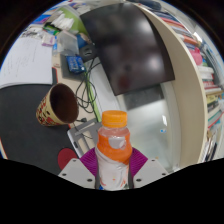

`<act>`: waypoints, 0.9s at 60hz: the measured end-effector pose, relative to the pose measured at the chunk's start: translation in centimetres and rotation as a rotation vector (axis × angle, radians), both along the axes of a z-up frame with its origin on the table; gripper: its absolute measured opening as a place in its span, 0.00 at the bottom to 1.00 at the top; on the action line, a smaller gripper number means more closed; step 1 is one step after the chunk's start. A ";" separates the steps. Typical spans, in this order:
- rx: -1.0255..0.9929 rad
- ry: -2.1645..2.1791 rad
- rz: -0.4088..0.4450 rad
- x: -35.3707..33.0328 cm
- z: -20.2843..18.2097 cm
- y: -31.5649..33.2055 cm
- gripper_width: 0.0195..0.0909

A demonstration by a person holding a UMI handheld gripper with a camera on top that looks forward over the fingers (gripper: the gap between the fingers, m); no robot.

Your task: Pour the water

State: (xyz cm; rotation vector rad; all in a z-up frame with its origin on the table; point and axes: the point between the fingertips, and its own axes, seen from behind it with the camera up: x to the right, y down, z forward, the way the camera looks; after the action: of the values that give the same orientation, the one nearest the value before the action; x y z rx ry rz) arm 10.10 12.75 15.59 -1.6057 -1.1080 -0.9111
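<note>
Right now the gripper (pixel 113 172) is pinching an upright bottle (pixel 113 160) with an orange cap, its 2 fingers (pixel 84 166) pressing on either side. Ahead and to the left, a brown patterned cup (pixel 57 105) is sitting tilted on the desk (pixel 150 125).

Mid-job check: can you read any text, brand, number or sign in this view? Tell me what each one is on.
No text here can be read.
bottle, held between the gripper fingers: its label shows a pattern, but any lettering is too blurred.
cup: patterned outside, no legible words.
shelf items beyond: spines too small to read.
</note>
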 end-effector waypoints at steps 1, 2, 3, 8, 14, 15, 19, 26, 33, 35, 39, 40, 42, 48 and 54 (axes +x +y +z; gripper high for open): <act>0.000 -0.030 0.012 -0.5 0.0 0.1 0.26; -0.003 -0.065 0.021 -0.8 -0.1 0.2 0.26; -0.007 -0.101 0.029 -1.1 -0.2 0.3 0.26; -0.009 -0.277 0.075 -2.1 -0.3 1.1 0.26; -0.020 -0.429 0.125 -3.1 -0.7 1.9 0.26; -0.020 -0.459 0.135 -3.3 -0.7 2.0 0.26; -0.008 -0.586 0.178 -3.7 -0.7 2.8 0.26; -0.020 -0.747 0.203 -3.5 -0.6 3.4 0.26; -0.023 -0.774 0.203 -3.8 -0.4 3.2 0.26; -0.026 -0.784 0.201 -3.9 -0.4 3.2 0.26; -0.024 -0.804 0.212 -4.4 -0.5 3.2 0.26; -0.025 -0.808 0.214 -4.5 -0.5 3.2 0.26; -0.025 -0.811 0.217 -4.7 -0.7 3.2 0.26; -0.031 -0.783 0.216 -5.1 -0.9 3.1 0.26; -0.037 -0.655 0.207 -5.4 -0.5 2.6 0.26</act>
State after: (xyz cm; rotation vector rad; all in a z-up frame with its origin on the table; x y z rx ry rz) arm 4.69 15.34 15.09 -1.2084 -1.7083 -1.3232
